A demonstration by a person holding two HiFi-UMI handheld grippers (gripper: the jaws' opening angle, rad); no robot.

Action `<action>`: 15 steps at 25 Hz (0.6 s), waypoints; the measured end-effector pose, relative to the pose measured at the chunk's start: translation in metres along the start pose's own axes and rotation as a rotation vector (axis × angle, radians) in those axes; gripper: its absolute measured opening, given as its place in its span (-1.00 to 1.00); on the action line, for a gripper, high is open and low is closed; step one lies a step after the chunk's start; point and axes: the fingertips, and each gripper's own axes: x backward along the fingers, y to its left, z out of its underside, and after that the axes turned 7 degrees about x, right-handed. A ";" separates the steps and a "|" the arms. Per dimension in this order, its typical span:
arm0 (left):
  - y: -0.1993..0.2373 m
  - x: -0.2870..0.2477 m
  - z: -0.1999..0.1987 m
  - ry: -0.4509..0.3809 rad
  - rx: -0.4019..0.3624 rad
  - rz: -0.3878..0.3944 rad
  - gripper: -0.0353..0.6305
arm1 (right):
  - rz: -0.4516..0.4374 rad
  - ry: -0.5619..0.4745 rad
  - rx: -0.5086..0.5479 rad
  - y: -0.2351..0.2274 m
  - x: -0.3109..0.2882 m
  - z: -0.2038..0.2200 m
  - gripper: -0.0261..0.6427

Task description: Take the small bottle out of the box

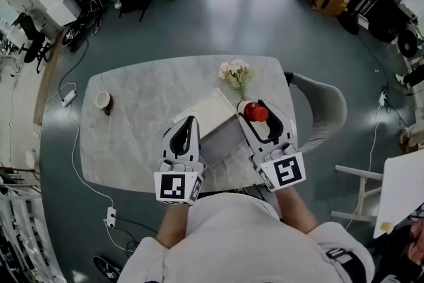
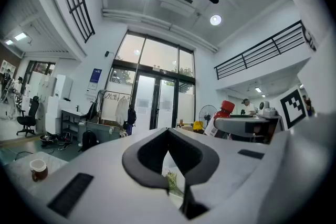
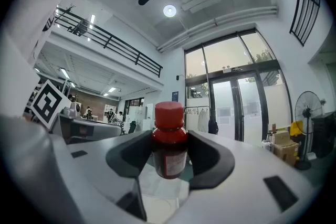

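The small bottle (image 3: 169,147) is out of the box (image 1: 211,113), gripped round its body by the right claw (image 3: 169,139). The two dark padded jaws press on either side of it. It is a round bottle of dark reddish-brown with a smooth, bright red screw cap and a pale printed label on its front, and it stands upright in the grip. From the head view it hangs over the bench (image 1: 139,136) just beside the right edge of the box. The box is white, flat and rectangular. Its lid is tipped back toward the far side, and the tray below it is grey and shallow. The tray looks empty, though the claws cover part of it. The left claw (image 2: 168,131) is closed on nothing, its jaw tips meeting, with only a diamond-shaped hollow and a thin slit left between the pads. It sits low over the near left corner of the box. The bench top is a pale, veined, marble-like slab with rounded corners. Beyond the box stands a small bunch of pale pink flowers (image 1: 234,71) on green stems. Well apart to the left sits a little round cup (image 1: 103,101), light outside and brownish within. A grey curved chair (image 1: 324,106) is drawn up at the right end.
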 end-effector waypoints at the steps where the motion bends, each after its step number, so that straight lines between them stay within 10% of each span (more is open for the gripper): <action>1: -0.002 0.000 0.001 0.001 0.001 0.001 -0.82 | -0.002 -0.004 -0.003 0.000 0.001 0.000 -0.24; 15: -0.014 -0.001 0.005 0.008 0.010 0.032 -0.82 | -0.019 -0.015 0.016 0.007 0.002 -0.004 -0.24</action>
